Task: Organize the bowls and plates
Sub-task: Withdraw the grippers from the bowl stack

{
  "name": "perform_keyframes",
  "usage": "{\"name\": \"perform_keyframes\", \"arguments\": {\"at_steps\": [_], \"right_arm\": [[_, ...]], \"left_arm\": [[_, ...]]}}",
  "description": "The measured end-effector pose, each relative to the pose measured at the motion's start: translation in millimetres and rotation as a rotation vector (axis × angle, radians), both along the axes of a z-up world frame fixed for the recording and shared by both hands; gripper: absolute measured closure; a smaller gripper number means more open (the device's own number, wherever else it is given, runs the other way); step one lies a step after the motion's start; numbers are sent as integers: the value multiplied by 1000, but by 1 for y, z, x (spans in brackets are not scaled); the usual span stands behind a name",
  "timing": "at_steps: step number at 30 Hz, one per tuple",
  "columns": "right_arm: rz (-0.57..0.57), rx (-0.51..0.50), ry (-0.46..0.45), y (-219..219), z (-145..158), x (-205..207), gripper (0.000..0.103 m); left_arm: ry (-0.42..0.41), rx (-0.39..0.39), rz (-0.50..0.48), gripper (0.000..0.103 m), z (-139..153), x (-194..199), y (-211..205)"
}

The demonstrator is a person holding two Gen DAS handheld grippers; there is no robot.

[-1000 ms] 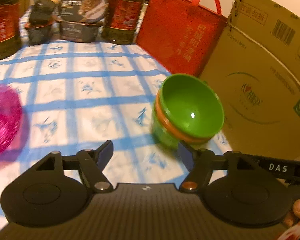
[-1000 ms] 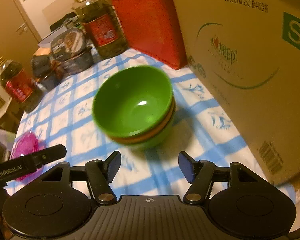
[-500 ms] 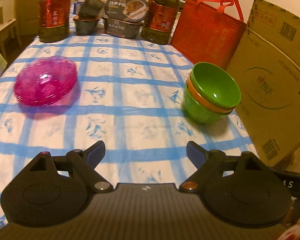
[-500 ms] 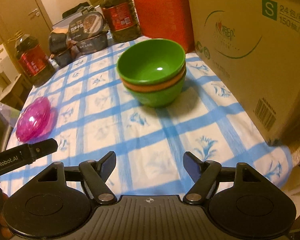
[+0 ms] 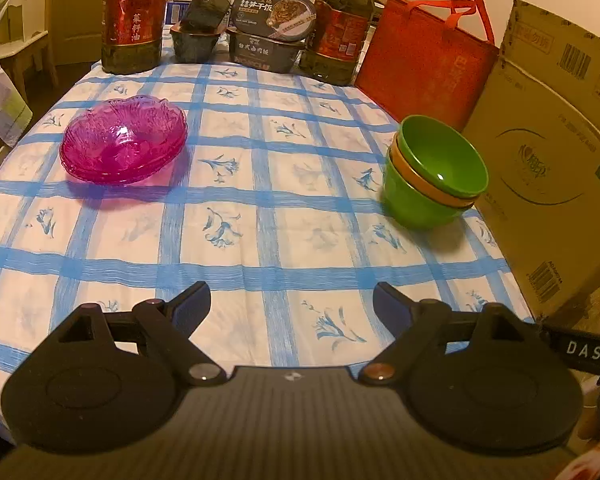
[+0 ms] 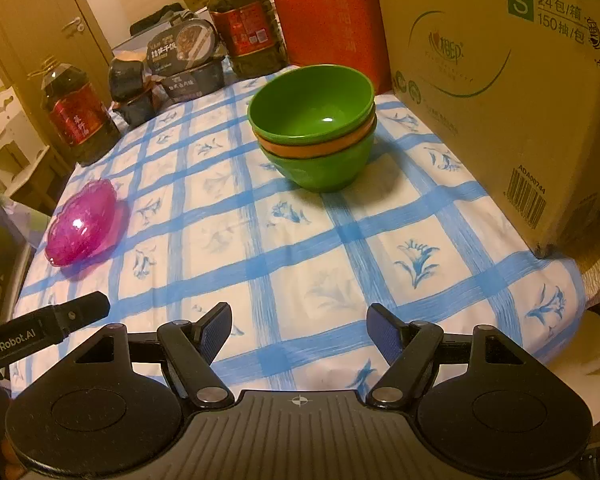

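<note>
A stack of three nested bowls, green over orange over green, stands on the blue-checked tablecloth beside a cardboard box. A stack of pink glass plates sits on the left side of the table. My left gripper hangs open over the near part of the cloth, well short of both stacks, with nothing between its fingers. My right gripper is open too, empty, near the front edge, the bowls some way ahead of it. The left gripper's finger shows at the right wrist view's left edge.
A large cardboard box walls the right side. A red tote bag, two oil bottles and black food containers line the far edge. A white chair stands left of the table.
Both grippers pulled back from the green bowl stack toward the near table edge, and their jaws widened. The bowls stay put; the pink plates came fully into view.
</note>
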State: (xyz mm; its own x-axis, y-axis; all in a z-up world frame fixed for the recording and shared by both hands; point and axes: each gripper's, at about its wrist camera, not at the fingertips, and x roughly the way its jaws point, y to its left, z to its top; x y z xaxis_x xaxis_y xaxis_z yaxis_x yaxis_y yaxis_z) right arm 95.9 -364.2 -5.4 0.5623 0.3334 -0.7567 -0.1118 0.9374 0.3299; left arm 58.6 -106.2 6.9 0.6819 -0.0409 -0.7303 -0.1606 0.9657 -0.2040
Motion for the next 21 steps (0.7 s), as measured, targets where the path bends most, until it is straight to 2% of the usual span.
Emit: {"name": "perform_keyframes", "arguments": {"at_steps": [5, 10, 18, 21], "right_arm": [[-21, 16, 5, -4, -3, 2, 29], [-57, 55, 25, -18, -2, 16, 29], [-104, 84, 34, -37, 9, 62, 29], [-118, 115, 31, -42, 12, 84, 29]], "left_arm": [[7, 0, -18, 16, 2, 9, -3], [6, -33, -42, 16, 8, 32, -4], [12, -102, -69, 16, 17, 96, -14], [29, -141, -109, 16, 17, 126, -20]]}}
